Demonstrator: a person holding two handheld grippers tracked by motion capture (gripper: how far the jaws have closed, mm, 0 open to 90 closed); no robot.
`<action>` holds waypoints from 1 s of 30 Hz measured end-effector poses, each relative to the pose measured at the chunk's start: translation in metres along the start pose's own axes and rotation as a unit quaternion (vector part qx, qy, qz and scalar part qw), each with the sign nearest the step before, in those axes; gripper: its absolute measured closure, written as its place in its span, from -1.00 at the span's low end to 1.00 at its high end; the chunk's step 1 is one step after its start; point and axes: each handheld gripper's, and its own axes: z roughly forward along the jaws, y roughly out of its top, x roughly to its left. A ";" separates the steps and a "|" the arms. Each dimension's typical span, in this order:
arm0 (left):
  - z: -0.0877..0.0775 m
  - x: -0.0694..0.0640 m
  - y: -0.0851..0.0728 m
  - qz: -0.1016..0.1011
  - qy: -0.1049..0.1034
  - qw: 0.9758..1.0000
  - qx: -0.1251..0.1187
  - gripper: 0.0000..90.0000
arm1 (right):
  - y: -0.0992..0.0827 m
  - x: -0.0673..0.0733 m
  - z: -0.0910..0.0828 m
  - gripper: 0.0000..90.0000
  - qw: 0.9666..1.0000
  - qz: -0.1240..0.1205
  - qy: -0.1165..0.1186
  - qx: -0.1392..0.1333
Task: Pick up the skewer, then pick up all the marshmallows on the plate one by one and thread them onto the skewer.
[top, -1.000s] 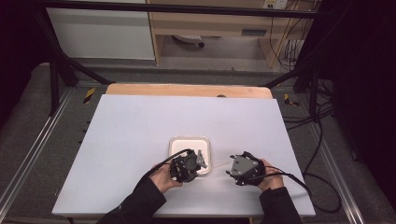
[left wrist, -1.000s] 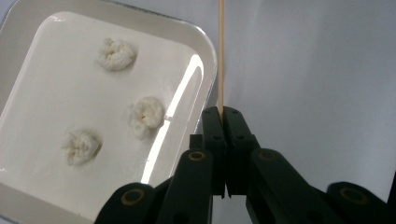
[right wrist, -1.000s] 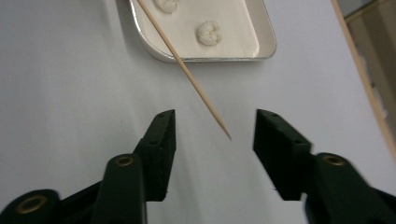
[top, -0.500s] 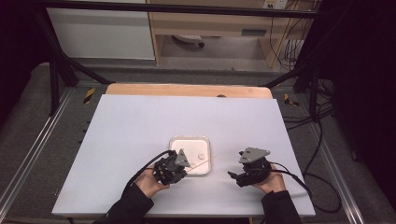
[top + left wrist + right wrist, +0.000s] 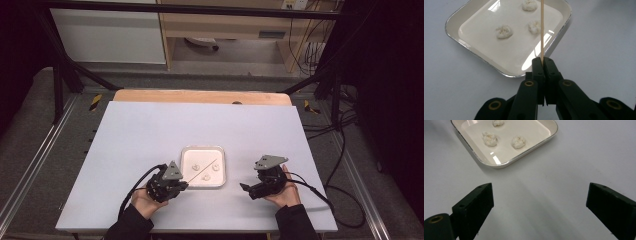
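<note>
White and shallow, a square tray (image 5: 186, 176) with a silvery rim sits on the pale worktop (image 5: 150, 135), toward the near edge and about midway between the left and right edges. Three small white lumps (image 5: 504, 31) lie on its floor, apart from one another.

The left gripper (image 5: 543, 61) is at the tray's near left corner, its fingers (image 5: 538, 68) pressed together on the end of a thin wooden skewer (image 5: 541, 30). The skewer runs from the fingertips out over the tray, and in the high view it slants across the tray toward its far right corner. In the left gripper view it passes beside one of the lumps; whether it touches that lump cannot be told.

The right gripper (image 5: 540, 202) hangs over bare worktop to the right of the tray, near the near edge, its fingers (image 5: 477, 200) spread wide apart with nothing between them. A hand (image 5: 287, 192) cups it from below.
</note>
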 end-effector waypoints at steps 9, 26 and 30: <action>-0.006 0.006 -0.016 -0.028 0.005 0.999 -0.029 0.97 | 0.010 0.006 0.004 -0.88 0.999 0.020 0.014 -0.033; -0.012 0.010 -0.030 -0.043 0.004 0.997 -0.056 0.97 | 0.043 0.011 0.032 -0.92 0.996 0.054 0.048 -0.054; -0.012 0.011 -0.032 -0.046 0.004 0.997 -0.059 0.96 | 0.047 0.013 0.040 -0.93 0.996 0.056 0.046 -0.047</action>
